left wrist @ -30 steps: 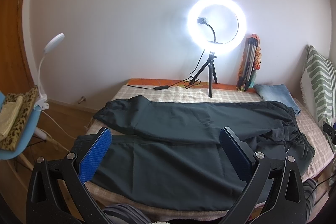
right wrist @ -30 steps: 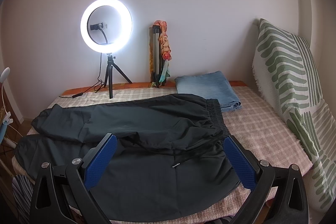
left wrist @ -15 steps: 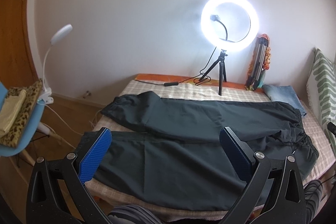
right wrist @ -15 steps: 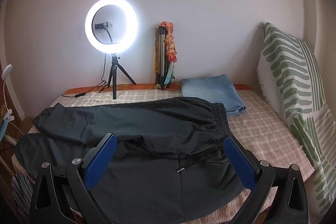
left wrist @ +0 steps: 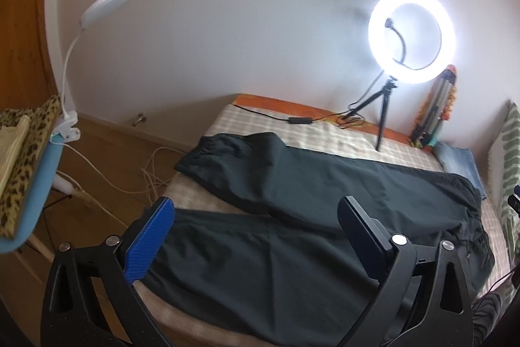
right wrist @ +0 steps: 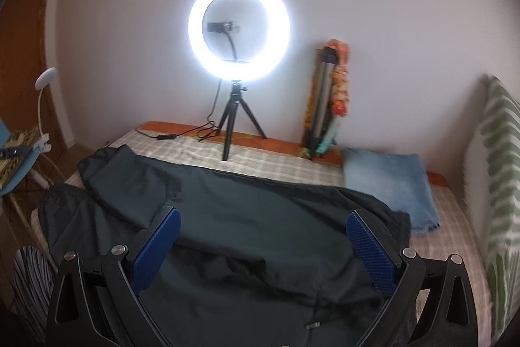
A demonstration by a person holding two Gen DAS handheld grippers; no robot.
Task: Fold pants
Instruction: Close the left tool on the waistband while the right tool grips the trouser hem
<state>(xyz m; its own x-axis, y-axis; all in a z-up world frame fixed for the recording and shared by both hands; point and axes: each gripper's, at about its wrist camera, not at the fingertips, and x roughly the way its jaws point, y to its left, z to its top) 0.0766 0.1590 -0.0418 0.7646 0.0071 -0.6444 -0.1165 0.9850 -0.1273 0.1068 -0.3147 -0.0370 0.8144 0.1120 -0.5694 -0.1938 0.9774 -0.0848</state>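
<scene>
My left gripper (left wrist: 256, 217) hangs with jaws spread wide, holding nothing, above the dark grey-green fabric pants (left wrist: 308, 217) lying flat across the checked bedcover (left wrist: 260, 126). My right gripper (right wrist: 261, 228) gapes just as wide and empty over their waistband end. A glowing white ring light on a black tripod (right wrist: 239, 28) stands at twelve o'clock, folded blue jeans (right wrist: 390, 181) at two.

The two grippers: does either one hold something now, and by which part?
Nothing is held. The left gripper and the right gripper are both open above the dark pants.
</scene>
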